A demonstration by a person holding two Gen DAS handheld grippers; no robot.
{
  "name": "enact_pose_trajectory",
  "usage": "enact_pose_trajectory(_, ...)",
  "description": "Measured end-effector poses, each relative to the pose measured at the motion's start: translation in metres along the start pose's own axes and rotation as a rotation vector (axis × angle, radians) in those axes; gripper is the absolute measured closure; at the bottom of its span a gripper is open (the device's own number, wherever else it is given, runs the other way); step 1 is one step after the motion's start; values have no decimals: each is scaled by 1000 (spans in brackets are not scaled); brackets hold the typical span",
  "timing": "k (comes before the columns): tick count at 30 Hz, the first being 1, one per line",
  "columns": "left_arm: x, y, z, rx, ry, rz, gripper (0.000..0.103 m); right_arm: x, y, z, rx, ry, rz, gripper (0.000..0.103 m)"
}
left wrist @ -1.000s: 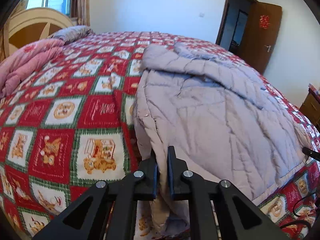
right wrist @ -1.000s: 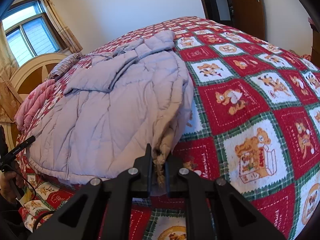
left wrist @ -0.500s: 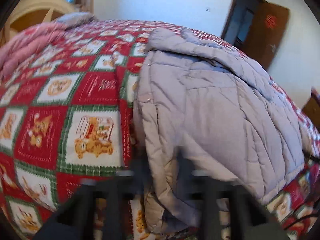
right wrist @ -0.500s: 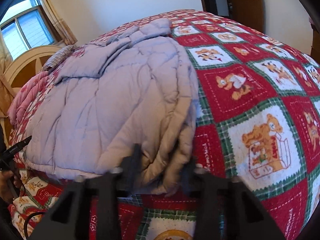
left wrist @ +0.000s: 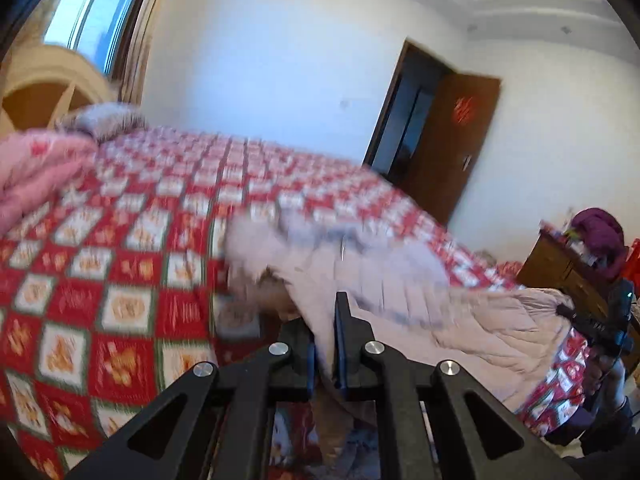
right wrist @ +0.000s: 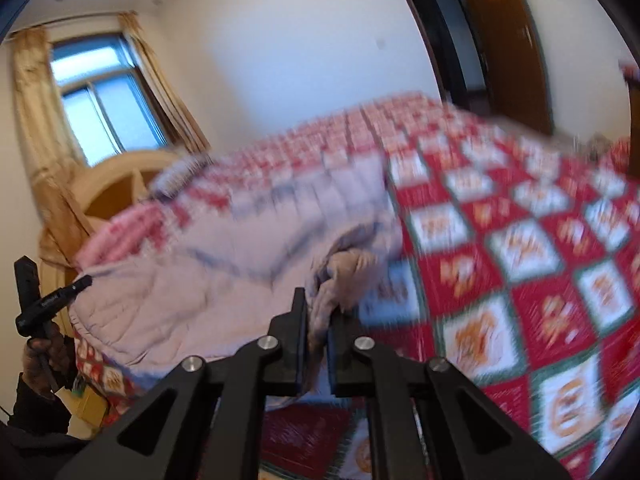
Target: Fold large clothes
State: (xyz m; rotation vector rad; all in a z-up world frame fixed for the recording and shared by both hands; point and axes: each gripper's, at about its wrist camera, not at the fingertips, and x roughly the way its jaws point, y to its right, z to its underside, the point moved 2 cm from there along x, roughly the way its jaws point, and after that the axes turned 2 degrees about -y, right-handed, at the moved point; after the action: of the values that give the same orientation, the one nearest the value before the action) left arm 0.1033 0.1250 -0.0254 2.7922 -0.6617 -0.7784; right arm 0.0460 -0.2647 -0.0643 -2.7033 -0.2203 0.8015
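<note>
So you've got the left gripper (left wrist: 325, 344) pinched tight on one bottom corner of the padded coat (left wrist: 472, 320) and the right gripper (right wrist: 318, 344) clamped the same way on the other corner, fabric bunched right between the fingers in both views. The rest of the coat stretches away ahead of your fingers and drapes back down onto the bedspread (left wrist: 120, 272), so my read is you're mid-fold, carrying the hem toward the collar end. Tip: keep both hands level with each other so the edge between them stays taut and straight, and lay it down rather than drop it, since puffy quilted stuff slides and traps air. Watch that the bunched corner in the right gripper doesn't slip; it looks like a thick wad. Surface is a soft bed with that red and white checked teddy-bear cover, lots of free room past the coat. Pink bedding (left wrist: 36, 176) sits off to the left of your left gripper by the headboard (right wrist: 120, 176), curtained window (right wrist: 104, 104) behind it, brown door (left wrist: 456, 140) ahead to the right. Everything's pretty motion-blurred.
</note>
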Motion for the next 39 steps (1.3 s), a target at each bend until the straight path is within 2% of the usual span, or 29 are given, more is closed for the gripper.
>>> enact_pose_trajectory(2,-6,4,-13,37,43,1,96,-24,-14,-21,-34,83,-7,93)
enact_pose_trajectory(4,5,1,-21,83,68,-35,95,-31,-20,-41,-57,135,1,93)
enact_pose_trajectory(5,18,-2,-25,90,75,-63,92,-25,-19,-53,-59,153,2,93)
enact_pose_trajectory(8,72,-16,-38,85,81,-107,91,19,-7,-80,-48,159,19,93)
enact_pose_trajectory(11,131,-31,-53,-5,8,-135,91,75,5,-102,-48,157,74,93)
enact_pose_trajectory(14,165,-47,-70,-85,-32,-139,90,120,18,-125,-19,149,108,93)
enact_pose_trajectory(19,213,-83,-96,-226,-81,-103,76,162,40,-161,-14,140,159,93)
enact_pose_trajectory(20,220,-86,-99,-240,-84,-98,69,173,45,-168,-10,134,173,93)
enact_pose_trajectory(22,237,-97,-108,-288,-100,-79,48,191,54,-178,-8,128,203,93)
enact_pose_trajectory(23,244,-105,-114,-315,-92,-110,14,205,58,-185,-13,122,223,93)
enact_pose_trajectory(24,247,-113,-120,-339,-58,-168,1,215,63,-189,-15,120,241,93)
enact_pose_trajectory(27,255,-127,-130,-373,5,-224,1,253,81,-199,25,84,262,90)
enact_pose_trajectory(28,260,-130,-130,-376,-7,-235,1,263,86,-200,46,80,264,85)
enact_pose_trajectory(29,268,-128,-127,-371,-24,-245,1,276,89,-202,54,70,271,71)
enact_pose_trajectory(30,272,-126,-125,-358,-30,-253,1,285,90,-202,49,54,267,64)
enact_pose_trajectory(32,281,-113,-115,-283,-43,-310,1,296,85,-198,21,51,275,34)
enact_pose_trajectory(34,285,-96,-104,-196,-50,-375,1,295,75,-191,-14,85,292,26)
enact_pose_trajectory(37,279,-65,-87,-75,-7,-449,1,295,57,-175,-82,60,329,25)
enact_pose_trajectory(39,277,-37,-73,50,41,-501,1,287,31,-154,-137,32,259,22)
